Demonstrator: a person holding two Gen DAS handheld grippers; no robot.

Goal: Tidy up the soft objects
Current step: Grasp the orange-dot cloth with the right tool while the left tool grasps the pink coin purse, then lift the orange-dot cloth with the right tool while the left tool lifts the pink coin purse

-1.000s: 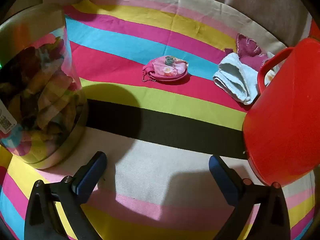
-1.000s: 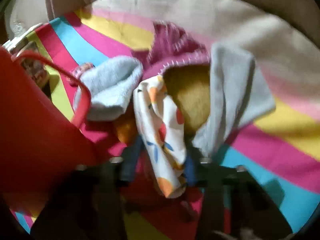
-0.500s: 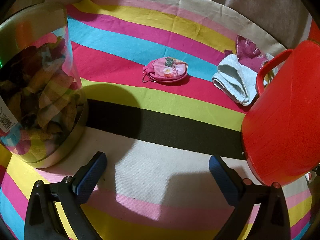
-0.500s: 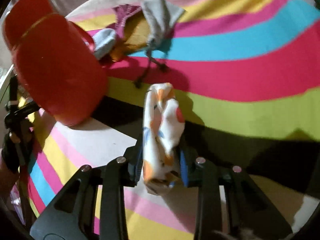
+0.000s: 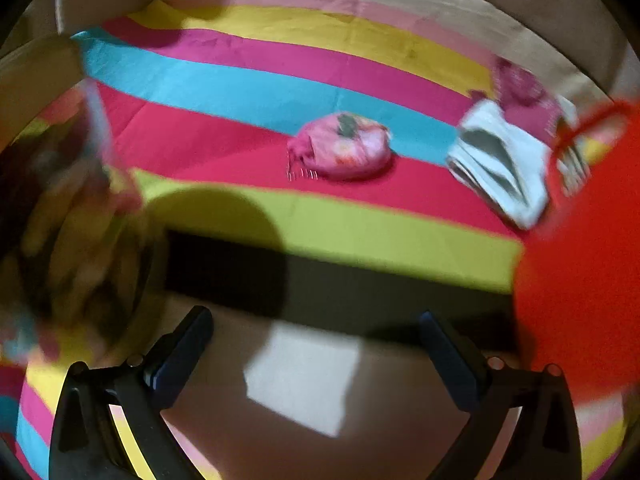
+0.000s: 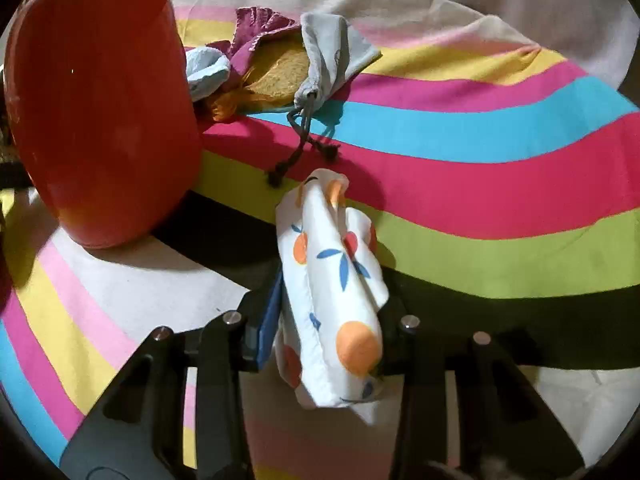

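My right gripper is shut on a white pouch with orange fruit and blue leaves, holding it above the striped cloth. Behind it lie a grey drawstring bag, a yellow cloth, a maroon cloth and a light blue towel in a heap beside the red bucket. My left gripper stands open with nothing between its fingers. Beyond it lie a pink floral pouch and the folded light blue towel. The left wrist view is blurred.
A clear jar full of colourful items stands at the left of the left wrist view. The red bucket fills that view's right side. Pale fabric borders the striped cloth at the back.
My right gripper has carried the fruit-print pouch away from the heap by the bucket, toward the near stripes. The left wrist view has shifted a little and blurred.
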